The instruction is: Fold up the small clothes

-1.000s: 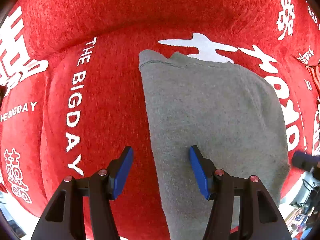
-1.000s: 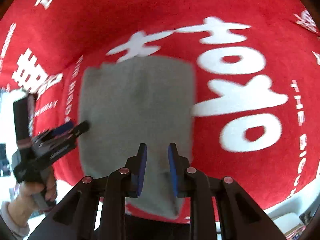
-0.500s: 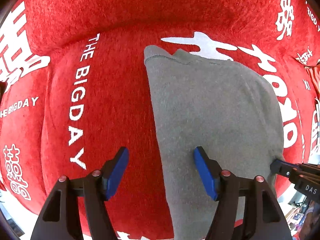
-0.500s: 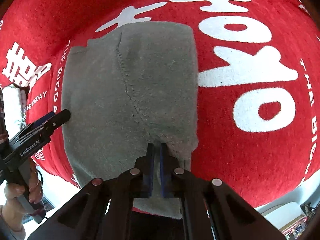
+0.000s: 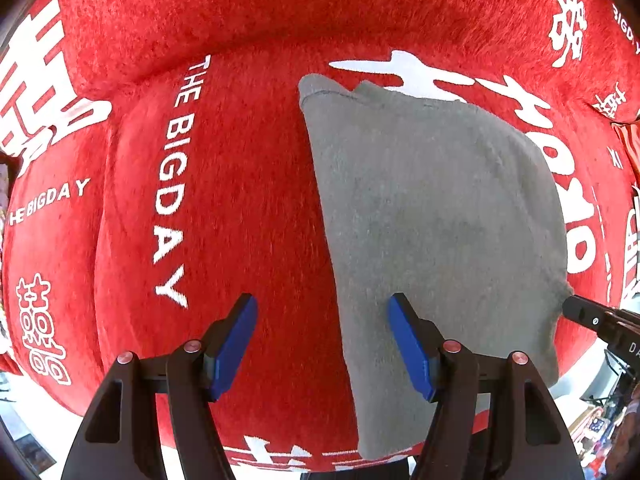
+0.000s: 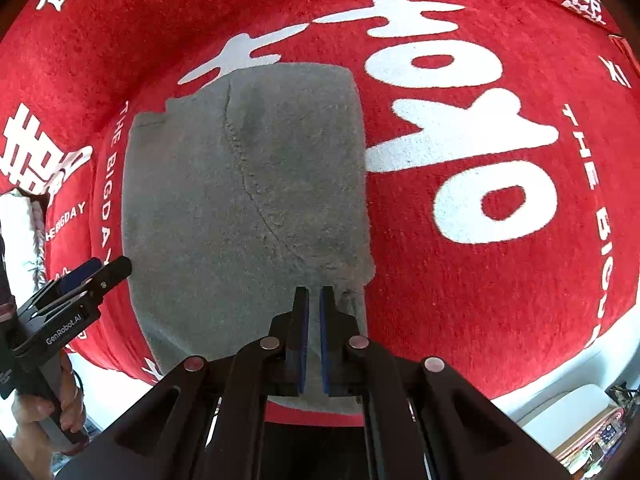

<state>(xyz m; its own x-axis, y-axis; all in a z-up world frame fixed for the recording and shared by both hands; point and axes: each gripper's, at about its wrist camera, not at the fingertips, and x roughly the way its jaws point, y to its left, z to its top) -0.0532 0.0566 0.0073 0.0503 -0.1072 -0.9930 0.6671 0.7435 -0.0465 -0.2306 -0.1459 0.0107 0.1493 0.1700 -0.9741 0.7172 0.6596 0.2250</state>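
Grey garment (image 6: 244,200): fleecy knit, folded into a flat oblong, lying on red cloth (image 6: 500,300); a curved seam crosses its top, near end draped over the edge.

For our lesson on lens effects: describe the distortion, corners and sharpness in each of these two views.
Left wrist view: fisheye bulges the red cover; corners black; grey garment sharp. Right wrist view: same bulge and black corners; pile crisp near the right gripper; room at bottom right soft.
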